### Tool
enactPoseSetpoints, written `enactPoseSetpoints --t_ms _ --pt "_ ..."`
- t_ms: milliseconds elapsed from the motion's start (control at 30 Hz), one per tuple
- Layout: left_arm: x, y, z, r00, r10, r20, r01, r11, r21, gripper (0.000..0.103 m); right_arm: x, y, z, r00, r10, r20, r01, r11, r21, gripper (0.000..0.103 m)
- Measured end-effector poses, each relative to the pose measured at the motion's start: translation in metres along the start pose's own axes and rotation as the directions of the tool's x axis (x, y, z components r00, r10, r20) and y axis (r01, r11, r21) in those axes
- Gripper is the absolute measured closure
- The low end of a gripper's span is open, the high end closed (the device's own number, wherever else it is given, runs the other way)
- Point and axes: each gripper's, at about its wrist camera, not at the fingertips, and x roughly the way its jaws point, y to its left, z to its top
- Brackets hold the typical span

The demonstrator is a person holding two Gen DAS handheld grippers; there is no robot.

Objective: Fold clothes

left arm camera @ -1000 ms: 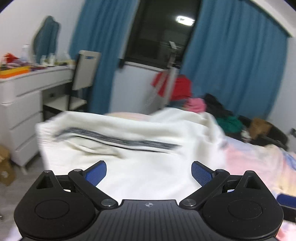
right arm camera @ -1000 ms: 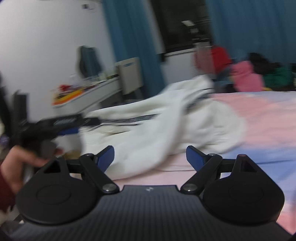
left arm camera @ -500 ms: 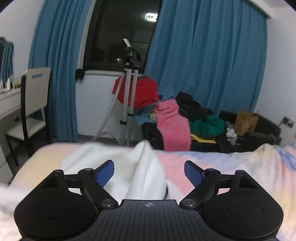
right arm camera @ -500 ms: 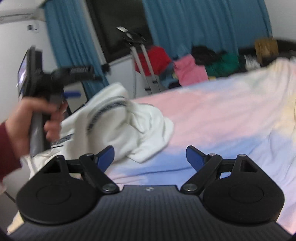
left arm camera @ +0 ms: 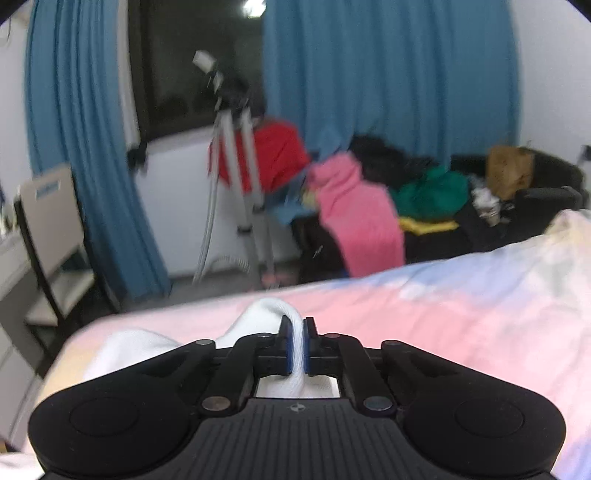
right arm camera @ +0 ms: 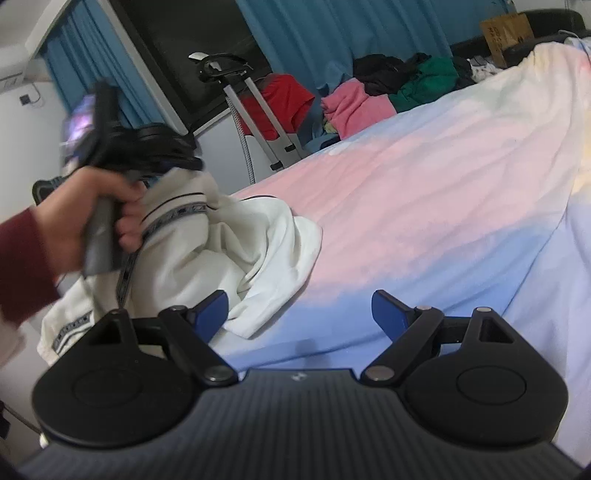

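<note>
A white garment (right arm camera: 236, 254) with dark patterned trim lies bunched at the left end of the pastel pink and blue bedspread (right arm camera: 424, 206). My left gripper (left arm camera: 296, 343) is shut on a fold of the white garment (left arm camera: 258, 317), which bulges up in front of its fingers. In the right wrist view a hand in a dark red sleeve holds that left gripper (right arm camera: 192, 164) at the top of the bunch, lifting it. My right gripper (right arm camera: 299, 312) stands open just right of the garment's lower edge, nothing between its fingers.
Beyond the bed stand a tripod-like metal stand (left arm camera: 236, 177) and a heap of red, pink, green and black clothes (left arm camera: 362, 206) under blue curtains. A chair (left arm camera: 48, 229) is at far left. A cardboard box (right arm camera: 506, 29) sits at the back right.
My left gripper went from open above the garment to shut on a fold of it. The right gripper stayed open and swung to view more of the bed.
</note>
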Motion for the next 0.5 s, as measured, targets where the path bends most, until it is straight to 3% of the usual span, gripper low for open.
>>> enactPoseSetpoints --t_ms 133,267,400,500 --pt "-0.095 0.003 -0.021 0.990 -0.092 0.111 0.094 0.996 -0.014 0.100 -0.008 0.006 -0.001 0.999 0.014 0.038 -0.013 1.000 -0.027 0.016" --pt "-0.190 0.009 -0.072 0.968 -0.180 0.176 0.189 0.981 -0.039 0.100 -0.024 0.016 0.000 0.996 0.050 0.068 -0.047 0.998 -0.040 0.016" --pt "-0.249 0.008 -0.148 0.954 -0.262 0.143 0.270 0.962 -0.039 0.100 -0.047 0.020 -0.001 0.988 0.129 0.089 -0.129 0.992 -0.008 0.020" --pt "-0.262 0.012 -0.201 0.953 -0.294 0.079 0.300 0.950 -0.089 0.099 -0.065 0.023 -0.001 0.976 0.192 0.107 -0.195 0.981 0.019 0.027"
